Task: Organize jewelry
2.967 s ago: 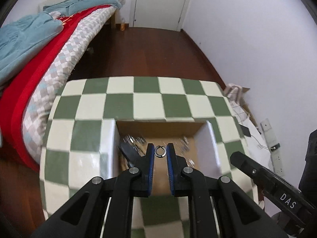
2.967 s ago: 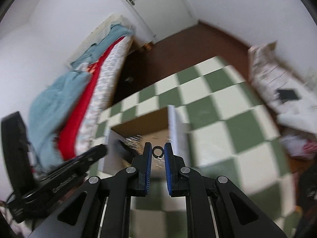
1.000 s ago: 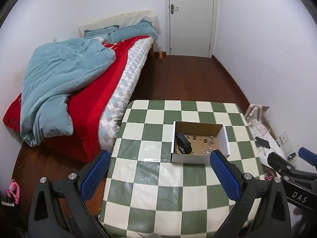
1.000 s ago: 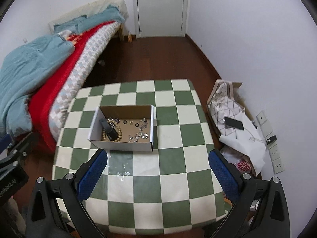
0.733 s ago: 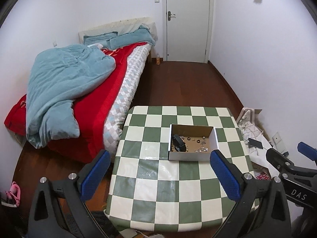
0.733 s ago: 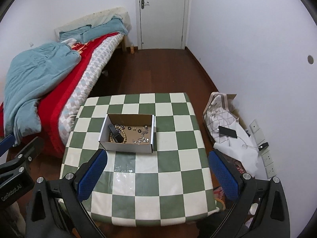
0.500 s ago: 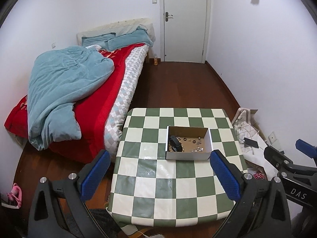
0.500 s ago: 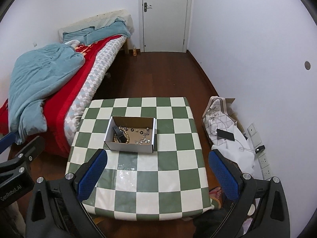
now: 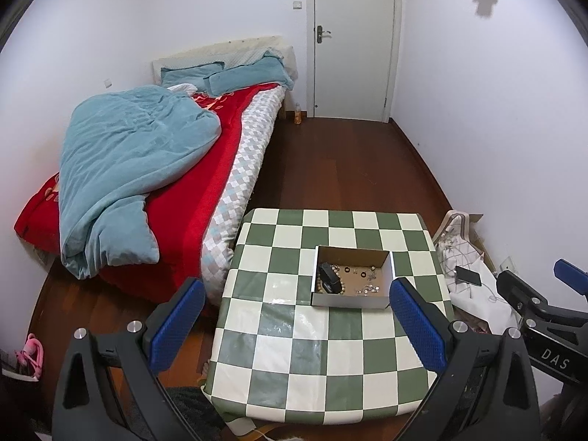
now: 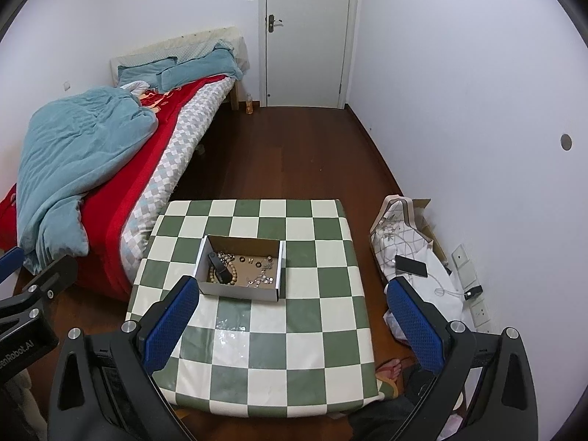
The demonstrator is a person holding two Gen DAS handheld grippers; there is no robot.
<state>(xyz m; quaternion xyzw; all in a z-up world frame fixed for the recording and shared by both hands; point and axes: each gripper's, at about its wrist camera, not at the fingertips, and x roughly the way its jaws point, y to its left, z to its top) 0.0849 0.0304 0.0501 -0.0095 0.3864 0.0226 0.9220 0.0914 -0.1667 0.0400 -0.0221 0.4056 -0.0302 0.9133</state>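
With both the left gripper (image 9: 297, 321) and right gripper (image 10: 292, 321) spread wide and empty, high above the box (image 10: 240, 271) ahead, you risk misjudging a descent and scattering its small jewelry (image 10: 259, 270).

A home bedroom, low bed (image 9: 154, 169) with red cover and rumpled blue duvet (image 9: 125, 161) stood against white walls, closed white door (image 9: 352, 40), dark wood floor (image 10: 294, 154), small table with green-checked cloth (image 9: 330, 345), clutter by wall sockets (image 10: 466, 272).
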